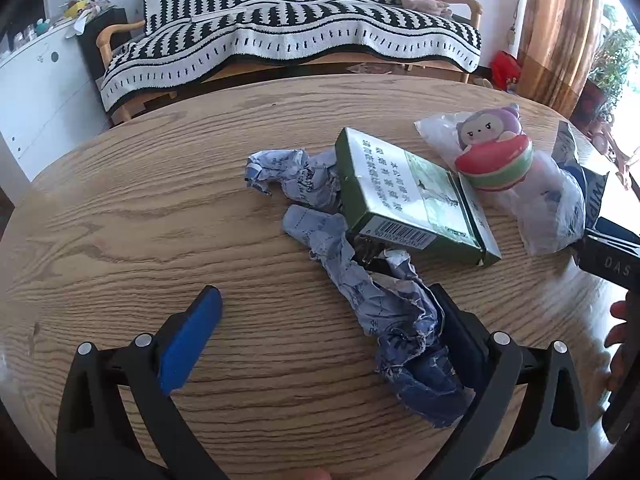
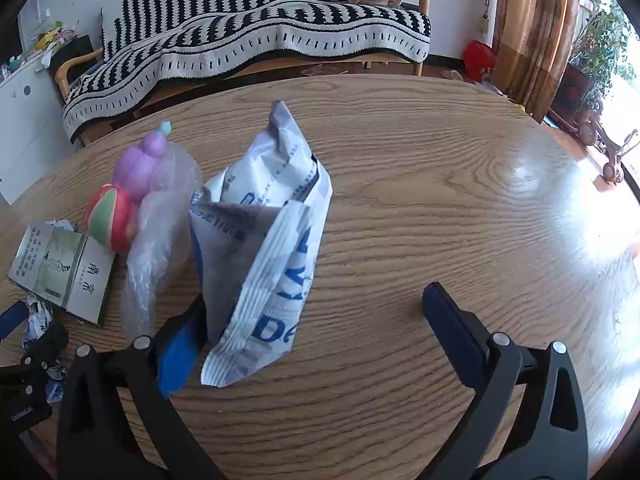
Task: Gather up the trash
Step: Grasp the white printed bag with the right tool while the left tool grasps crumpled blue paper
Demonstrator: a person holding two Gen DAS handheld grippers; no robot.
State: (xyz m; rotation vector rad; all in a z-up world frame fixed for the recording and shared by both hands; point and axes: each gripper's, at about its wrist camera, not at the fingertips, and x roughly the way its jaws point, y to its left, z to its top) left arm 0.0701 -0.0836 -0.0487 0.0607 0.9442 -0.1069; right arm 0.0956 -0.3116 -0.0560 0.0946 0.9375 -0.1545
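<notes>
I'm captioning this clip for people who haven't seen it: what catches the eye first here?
The litter on the round wooden table: a green box lying on crumpled blue-printed paper that trails to the open left gripper. Beside the box sits a purple and red squishy toy on clear plastic wrap. In the right wrist view, a white and blue wipes packet leans against the open right gripper's left finger.

Wipes packet (image 2: 272,240) (crumpled) against left fingers (image 2: 180,344)
</notes>
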